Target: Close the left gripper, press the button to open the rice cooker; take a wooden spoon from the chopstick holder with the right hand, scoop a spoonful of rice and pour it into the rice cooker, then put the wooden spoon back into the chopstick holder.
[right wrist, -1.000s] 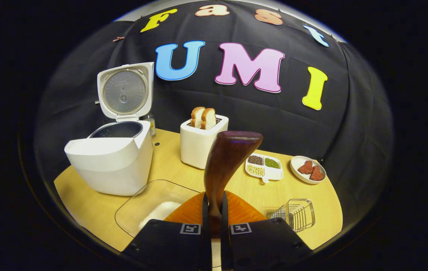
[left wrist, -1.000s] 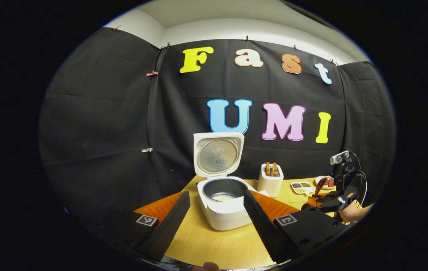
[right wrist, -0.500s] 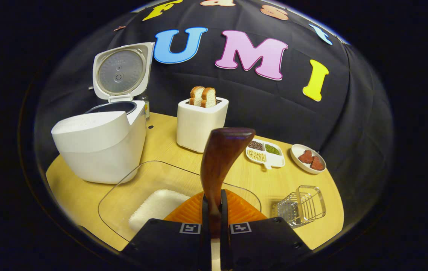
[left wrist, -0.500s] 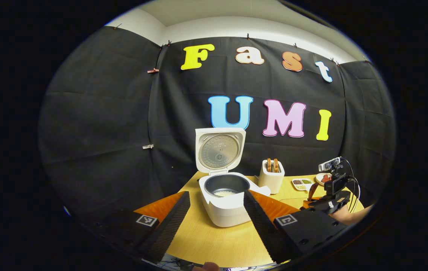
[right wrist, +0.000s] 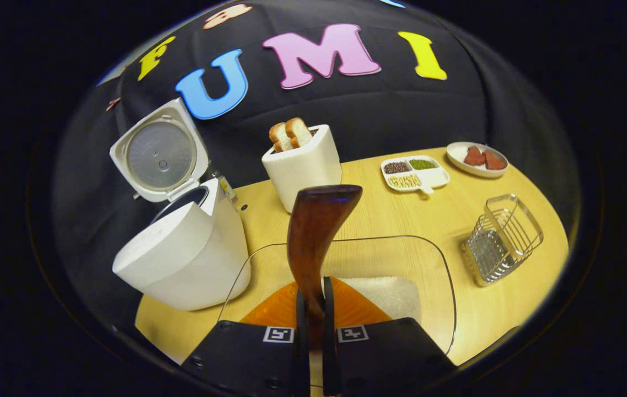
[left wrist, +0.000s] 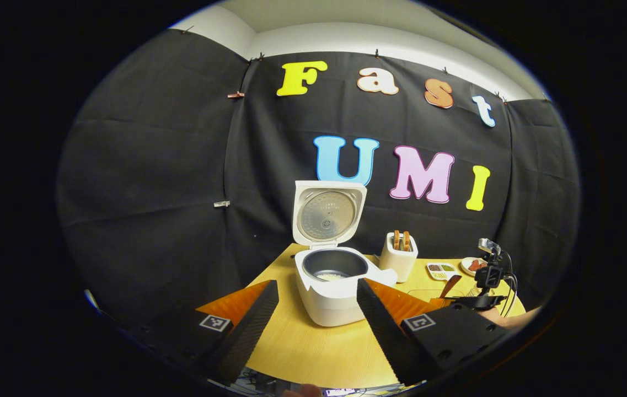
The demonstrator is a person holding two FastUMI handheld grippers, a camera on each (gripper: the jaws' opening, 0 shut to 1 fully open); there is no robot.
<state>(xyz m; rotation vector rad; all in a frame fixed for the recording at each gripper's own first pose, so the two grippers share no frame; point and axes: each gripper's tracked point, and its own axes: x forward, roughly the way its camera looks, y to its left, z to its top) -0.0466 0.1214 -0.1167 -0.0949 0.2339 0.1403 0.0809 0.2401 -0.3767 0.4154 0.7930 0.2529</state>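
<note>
The wooden spoon [right wrist: 317, 237] is held upright, clamped by its handle between the fingers of the right gripper [right wrist: 313, 331], directly above the clear glass dish [right wrist: 440, 264] holding the white rice [right wrist: 390, 292]. Over the last second the right gripper has been swung across and tilted, so that the dish, earlier off to the lower left, now lies squarely beneath the spoon; the scoop is judged to be about to begin. The rice cooker [right wrist: 181, 259] stands open at the left, lid raised, so the button step is taken as done. The wire chopstick holder [right wrist: 503, 237] is seen at the right of the right gripper view. In the left gripper view, rice already in the cooker's pot [left wrist: 328, 264] can be made out, and the left gripper [left wrist: 313, 309] is held back with fingers spread wide apart.
</note>
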